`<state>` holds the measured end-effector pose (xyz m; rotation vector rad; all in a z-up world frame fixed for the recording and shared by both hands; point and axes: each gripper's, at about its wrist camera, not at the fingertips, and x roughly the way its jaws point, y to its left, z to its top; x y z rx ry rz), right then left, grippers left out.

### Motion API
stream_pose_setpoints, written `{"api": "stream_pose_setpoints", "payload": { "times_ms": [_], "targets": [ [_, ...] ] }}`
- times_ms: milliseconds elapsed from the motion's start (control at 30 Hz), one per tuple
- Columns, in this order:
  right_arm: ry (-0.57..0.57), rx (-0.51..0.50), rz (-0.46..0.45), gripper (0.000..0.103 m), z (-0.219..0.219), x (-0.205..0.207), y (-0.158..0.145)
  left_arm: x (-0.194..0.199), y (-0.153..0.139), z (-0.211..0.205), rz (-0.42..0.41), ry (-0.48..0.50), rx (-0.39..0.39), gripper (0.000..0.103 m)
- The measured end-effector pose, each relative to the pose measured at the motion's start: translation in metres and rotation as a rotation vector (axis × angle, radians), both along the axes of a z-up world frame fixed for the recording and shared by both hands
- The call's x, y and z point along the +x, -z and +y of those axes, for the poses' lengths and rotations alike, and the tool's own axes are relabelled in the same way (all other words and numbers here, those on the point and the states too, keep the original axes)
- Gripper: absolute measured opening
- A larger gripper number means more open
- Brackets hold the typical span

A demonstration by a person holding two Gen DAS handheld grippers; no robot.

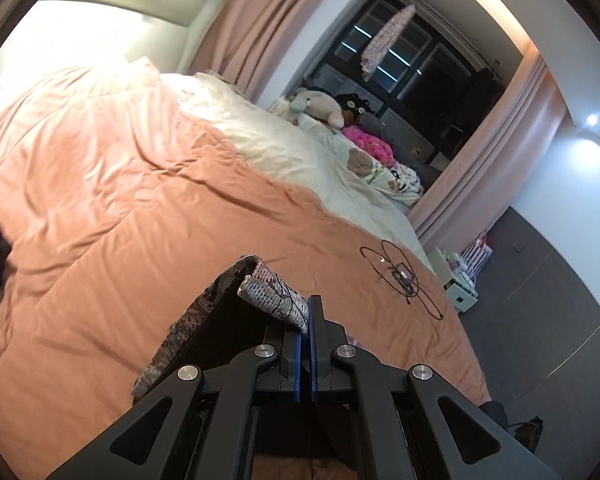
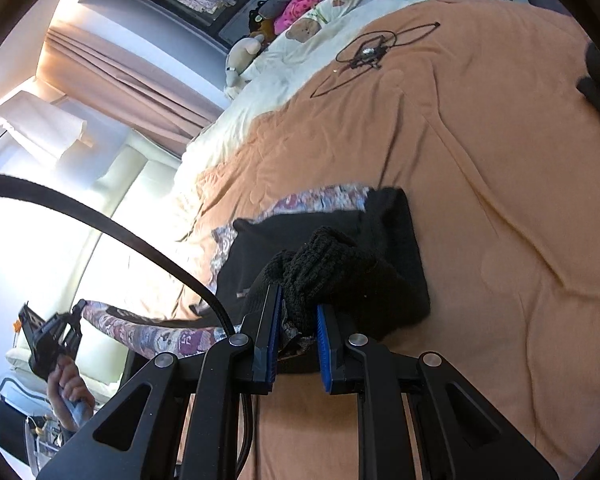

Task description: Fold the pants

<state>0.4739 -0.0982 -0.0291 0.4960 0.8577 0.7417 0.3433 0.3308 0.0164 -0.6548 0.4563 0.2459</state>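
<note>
Left wrist view: my left gripper (image 1: pixel 308 312) is clamped on one patterned woven edge of the pants (image 1: pixel 268 288), lifted above the wrinkled orange quilt (image 1: pixel 120 184). One looped black cable (image 1: pixel 400 276) lies nearby.

Right wrist view: my right gripper (image 2: pixel 298 320) pinches bunched black knit fabric of the pants (image 2: pixel 340 256), draped across the quilt (image 2: pixel 480 160).

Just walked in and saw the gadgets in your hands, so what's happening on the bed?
A person is folding a pair of pants on the bed's orange comforter, using a handheld gripper in each hand. The left gripper is shut on a patterned edge of the fabric, lifted off the bed. The right gripper pinches a bunched black knit part. Most of the garment lies on the comforter between them. A black cord lies loose farther up the bed.
</note>
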Motion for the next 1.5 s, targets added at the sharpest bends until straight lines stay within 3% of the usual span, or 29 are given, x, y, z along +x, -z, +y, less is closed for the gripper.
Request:
{"api": "stream_pose_setpoints", "payload": {
  "times_ms": [267, 633, 900, 1000, 1100, 1167, 1233, 1300, 1500],
  "targets": [
    [0.035, -0.008, 0.002, 0.014, 0.024, 0.047, 0.002, 0.091, 0.004, 0.019, 0.058, 0.032, 0.04, 0.003],
    [0.074, -0.052, 0.039, 0.014, 0.06, 0.101, 0.021, 0.218, 0.065, 0.052, 0.222, 0.063, 0.062, 0.003],
    [0.097, -0.08, 0.023, 0.015, 0.073, 0.116, 0.025, 0.285, 0.095, 0.054, 0.306, 0.079, 0.113, 0.003],
    [0.103, -0.087, 0.015, 0.019, 0.077, 0.118, 0.026, 0.302, 0.108, 0.056, 0.375, 0.068, 0.127, 0.008],
    [0.098, -0.051, 0.024, 0.038, 0.073, 0.117, 0.027, 0.304, 0.115, 0.059, 0.429, 0.058, 0.119, 0.043],
    [0.126, -0.054, -0.018, 0.076, 0.068, 0.111, 0.022, 0.294, 0.11, 0.057, 0.407, 0.054, 0.142, 0.066],
    [0.158, -0.053, -0.072, 0.095, 0.061, 0.102, 0.014, 0.28, 0.105, 0.056, 0.406, 0.046, 0.166, 0.073],
    [0.142, -0.038, -0.086, 0.096, 0.057, 0.094, 0.009, 0.268, 0.102, 0.056, 0.406, 0.05, 0.176, 0.073],
    [0.116, -0.13, -0.077, 0.096, 0.05, 0.063, 0.007, 0.218, 0.1, 0.057, 0.428, 0.038, 0.184, 0.073]
  ]
}}
